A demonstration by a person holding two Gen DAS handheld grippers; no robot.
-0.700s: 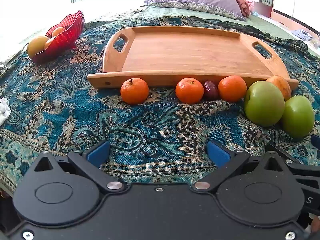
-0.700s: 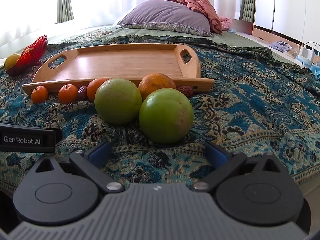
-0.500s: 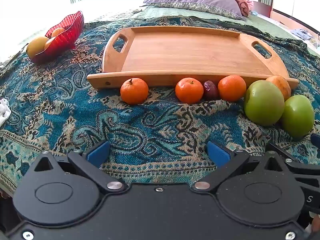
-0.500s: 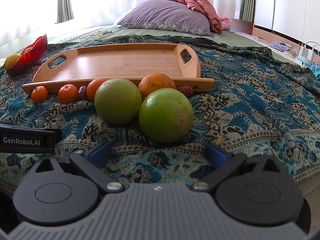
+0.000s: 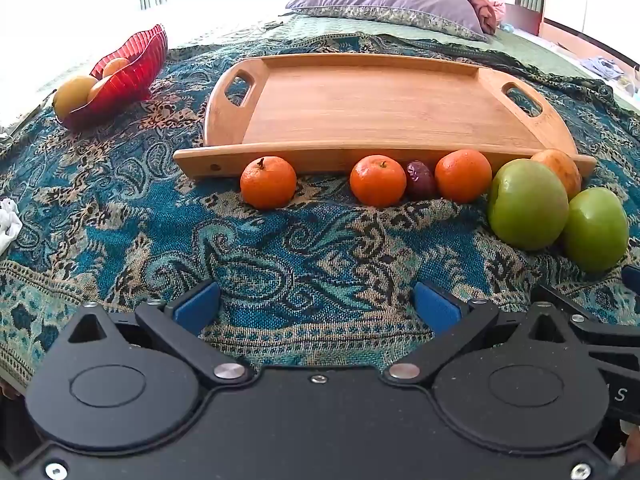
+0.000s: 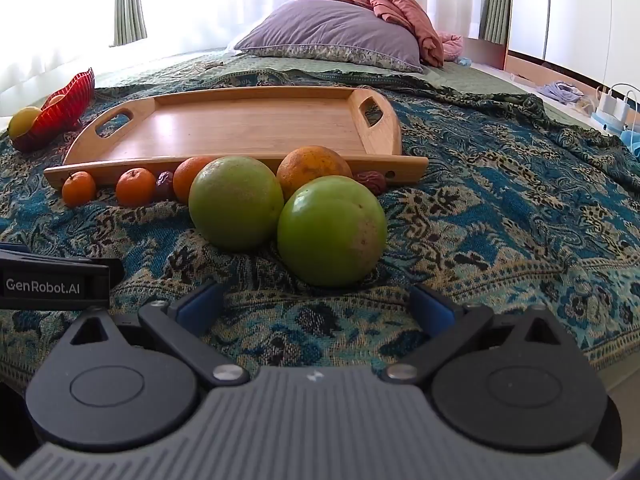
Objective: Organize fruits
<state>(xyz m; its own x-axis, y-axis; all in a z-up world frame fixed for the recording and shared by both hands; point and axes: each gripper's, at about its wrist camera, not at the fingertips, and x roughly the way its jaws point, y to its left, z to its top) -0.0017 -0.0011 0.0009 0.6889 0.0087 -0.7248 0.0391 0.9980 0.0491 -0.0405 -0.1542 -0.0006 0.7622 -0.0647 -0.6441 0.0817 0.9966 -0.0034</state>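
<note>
A wooden tray [image 5: 380, 108] [image 6: 248, 124] lies empty on the patterned bedspread. Along its near edge sit three small oranges [image 5: 268, 182] [image 5: 378, 180] [image 5: 463, 176], a dark date [image 5: 420, 180], a larger orange [image 6: 314, 166], a second date [image 6: 372, 182] and two big green fruits [image 6: 236, 202] [image 6: 332, 230]. My left gripper [image 5: 318, 306] is open and empty, short of the small oranges. My right gripper [image 6: 316, 306] is open and empty, just short of the nearer green fruit.
A red bowl [image 5: 128, 72] [image 6: 64, 108] with yellow and orange fruit stands at the far left. A purple pillow [image 6: 332, 32] and pink cloth lie at the bed's head. The bed's edge and floor clutter [image 6: 612, 108] are on the right.
</note>
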